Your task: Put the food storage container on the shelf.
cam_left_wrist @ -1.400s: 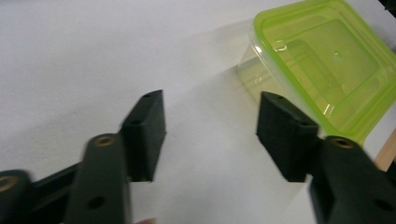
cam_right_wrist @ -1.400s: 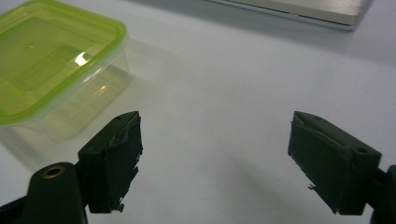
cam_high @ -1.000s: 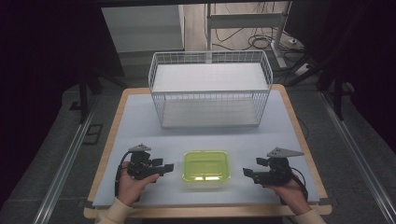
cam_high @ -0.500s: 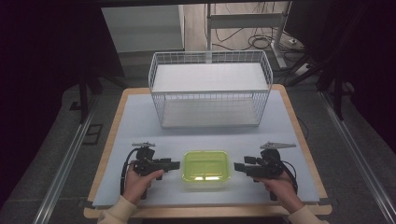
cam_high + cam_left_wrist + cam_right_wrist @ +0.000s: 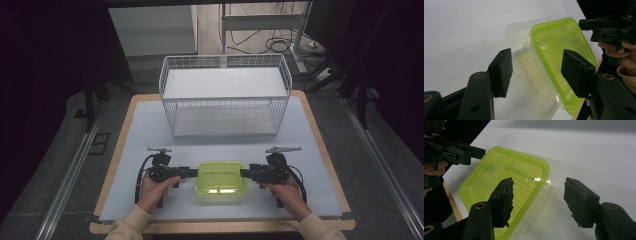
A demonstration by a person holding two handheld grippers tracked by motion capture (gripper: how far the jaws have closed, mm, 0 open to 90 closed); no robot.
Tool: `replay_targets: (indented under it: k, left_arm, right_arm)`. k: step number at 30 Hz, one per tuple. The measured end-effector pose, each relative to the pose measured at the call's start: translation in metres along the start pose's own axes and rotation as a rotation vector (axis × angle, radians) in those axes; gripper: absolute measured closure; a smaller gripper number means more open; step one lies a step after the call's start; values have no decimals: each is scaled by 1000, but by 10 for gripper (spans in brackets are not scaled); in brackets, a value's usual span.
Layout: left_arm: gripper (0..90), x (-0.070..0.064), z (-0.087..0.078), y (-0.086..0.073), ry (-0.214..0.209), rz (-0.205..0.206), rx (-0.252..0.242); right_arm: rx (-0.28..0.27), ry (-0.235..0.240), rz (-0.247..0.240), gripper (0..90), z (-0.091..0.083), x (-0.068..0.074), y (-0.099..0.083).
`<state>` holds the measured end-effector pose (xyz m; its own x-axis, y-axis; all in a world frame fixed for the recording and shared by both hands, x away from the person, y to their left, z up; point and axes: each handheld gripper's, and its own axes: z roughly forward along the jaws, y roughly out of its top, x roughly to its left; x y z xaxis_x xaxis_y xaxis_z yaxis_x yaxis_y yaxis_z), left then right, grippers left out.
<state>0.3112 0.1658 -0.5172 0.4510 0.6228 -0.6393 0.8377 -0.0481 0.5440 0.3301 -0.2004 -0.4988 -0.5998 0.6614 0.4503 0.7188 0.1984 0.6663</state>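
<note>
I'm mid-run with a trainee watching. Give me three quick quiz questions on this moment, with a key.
1. True or false: the left gripper has its jaws shut on the container.
2. What stands behind the container on the table? A) wire basket B) cardboard box C) metal pot
3. What colour is the container's lid?

Key:
1. False: both the left and the right gripper are open, one at each end of the container.
2. A, the white wire basket.
3. Yellow-green.

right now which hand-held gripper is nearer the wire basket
Neither clearly: the left hand-held gripper and the right hand-held gripper sit level at opposite ends of the green-lidded container, both on the near side of the wire basket.
</note>
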Motion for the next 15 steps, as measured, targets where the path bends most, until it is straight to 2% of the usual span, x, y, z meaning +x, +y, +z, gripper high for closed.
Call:
replay_targets:
  k: [6, 11, 12, 14, 15]
  left_arm:
    - [444, -3, 9, -5, -15, -10, 24]
    - [640, -6, 15, -9, -44, -6, 43]
    - [671, -7, 16, -9, -35, -3, 44]
    - [684, -7, 16, -9, -35, -4, 45]
    - [695, -6, 15, -9, -52, -8, 48]
  right_arm:
    - [26, 15, 8, 465, 5, 0, -3]
    - [63, 57, 33, 565, 8, -2, -11]
    - [66, 60, 33, 579, 9, -2, -12]
    - [68, 66, 33, 591, 10, -1, -12]
    - [64, 77, 35, 616, 9, 0, -12]
